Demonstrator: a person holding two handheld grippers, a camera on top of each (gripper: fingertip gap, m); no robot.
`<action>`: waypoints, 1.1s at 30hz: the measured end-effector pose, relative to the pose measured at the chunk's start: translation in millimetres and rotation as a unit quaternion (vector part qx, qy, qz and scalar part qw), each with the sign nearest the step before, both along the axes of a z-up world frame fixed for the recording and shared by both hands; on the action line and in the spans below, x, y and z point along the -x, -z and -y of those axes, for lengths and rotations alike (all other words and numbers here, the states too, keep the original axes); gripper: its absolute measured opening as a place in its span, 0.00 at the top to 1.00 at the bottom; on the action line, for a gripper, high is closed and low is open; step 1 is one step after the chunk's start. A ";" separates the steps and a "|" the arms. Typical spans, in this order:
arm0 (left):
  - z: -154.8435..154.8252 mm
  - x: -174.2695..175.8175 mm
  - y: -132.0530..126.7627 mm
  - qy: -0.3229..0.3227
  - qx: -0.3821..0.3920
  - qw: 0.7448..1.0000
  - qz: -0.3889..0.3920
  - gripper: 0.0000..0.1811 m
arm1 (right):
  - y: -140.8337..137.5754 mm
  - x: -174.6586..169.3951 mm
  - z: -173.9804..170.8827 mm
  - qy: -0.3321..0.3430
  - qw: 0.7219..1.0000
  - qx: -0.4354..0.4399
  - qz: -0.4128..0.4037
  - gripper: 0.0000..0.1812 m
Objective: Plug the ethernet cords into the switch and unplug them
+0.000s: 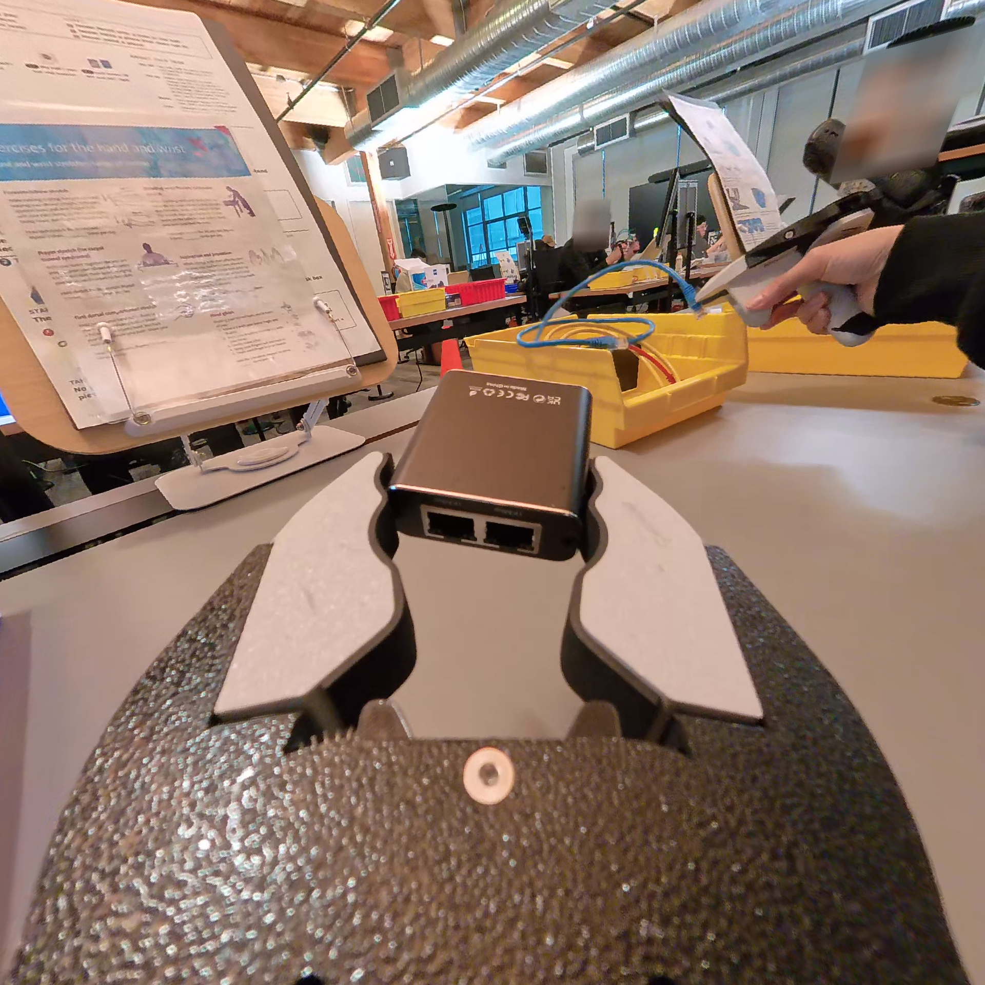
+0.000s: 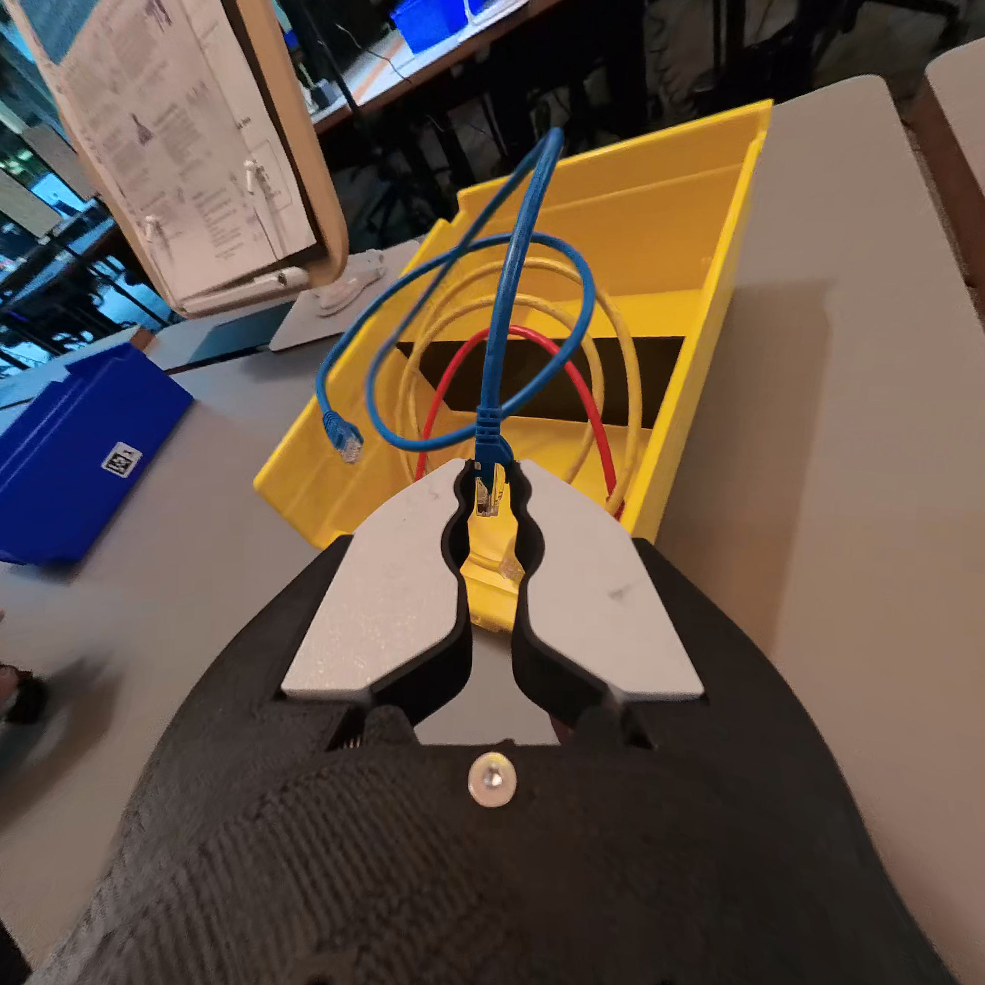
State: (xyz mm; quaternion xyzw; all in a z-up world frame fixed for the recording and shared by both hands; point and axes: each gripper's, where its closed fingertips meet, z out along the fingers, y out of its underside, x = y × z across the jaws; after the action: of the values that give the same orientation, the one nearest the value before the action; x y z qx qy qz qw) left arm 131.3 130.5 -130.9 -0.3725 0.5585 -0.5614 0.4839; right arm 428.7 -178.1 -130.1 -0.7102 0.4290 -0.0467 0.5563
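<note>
My left gripper (image 1: pixel 489 479) is shut on the black switch (image 1: pixel 495 453) and holds it just above the grey table, its two empty ports (image 1: pixel 482 530) facing the camera. My right gripper (image 2: pixel 490 479) is shut on one plug of the blue ethernet cord (image 2: pixel 525 256), lifted over the yellow bin (image 2: pixel 693 224). The cord's other plug (image 2: pixel 344 434) hangs free. A yellow cord (image 2: pixel 629 346) and a red cord (image 2: pixel 586 394) lie coiled in the bin. In the left wrist view the right gripper (image 1: pixel 703 306) holds the blue cord (image 1: pixel 591 298) at the far right.
A tilted document stand with printed sheets (image 1: pixel 160 213) stands at the back left on its white base (image 1: pixel 256 469). A blue bin (image 2: pixel 80 453) sits left of the yellow one. More yellow bins (image 1: pixel 853 346) and people at far benches are behind.
</note>
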 end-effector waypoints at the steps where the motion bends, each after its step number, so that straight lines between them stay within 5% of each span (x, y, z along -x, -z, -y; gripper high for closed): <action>1: 0.3 0.1 -0.1 0.000 0.000 1.000 0.000 0.63 | 6.3 1.4 1.2 -0.001 1.000 0.022 -0.007 0.93; 7: 4.0 0.7 0.2 0.007 -0.003 1.000 0.000 0.63 | 23.8 5.7 1.2 0.000 0.988 0.154 0.012 0.91; 13: 7.7 1.3 0.7 0.018 -0.007 1.000 0.000 0.63 | -10.1 29.9 -31.7 -0.030 0.991 0.124 0.051 0.66; 17: 24.9 5.2 -0.7 0.064 -0.022 0.998 0.014 0.63 | -27.4 132.5 -120.1 -0.262 0.965 -0.011 -0.031 0.58; 21: 57.8 17.1 -0.5 0.137 -0.080 0.986 0.041 0.63 | -23.9 253.1 -192.3 -0.463 0.867 -0.098 -0.156 0.58; 23: 71.0 21.8 2.0 0.156 -0.123 0.979 0.047 0.63 | -10.2 303.1 -216.2 -0.529 0.820 -0.087 -0.200 0.48; 26: 81.0 25.8 4.8 0.159 -0.176 0.970 0.054 0.63 | -5.2 354.7 -239.4 -0.600 0.764 -0.088 -0.222 0.56; 28: 81.6 26.4 5.9 0.151 -0.202 0.966 0.058 0.63 | -2.1 366.0 -251.3 -0.609 0.756 -0.078 -0.225 0.63; 30: 78.7 26.0 4.8 0.140 -0.216 0.964 0.064 0.63 | 2.8 367.7 -255.2 -0.615 0.752 -0.058 -0.229 0.82; 33: 74.9 21.9 7.7 0.120 -0.239 0.962 0.061 0.63 | 7.1 363.5 -256.7 -0.622 0.753 -0.043 -0.209 0.85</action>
State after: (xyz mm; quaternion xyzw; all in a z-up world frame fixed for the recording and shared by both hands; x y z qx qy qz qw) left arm 109.4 55.6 -138.7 -0.1412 0.6867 -0.4869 0.5210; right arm 65.2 78.6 -137.1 -0.7876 -0.0006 0.4778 0.3890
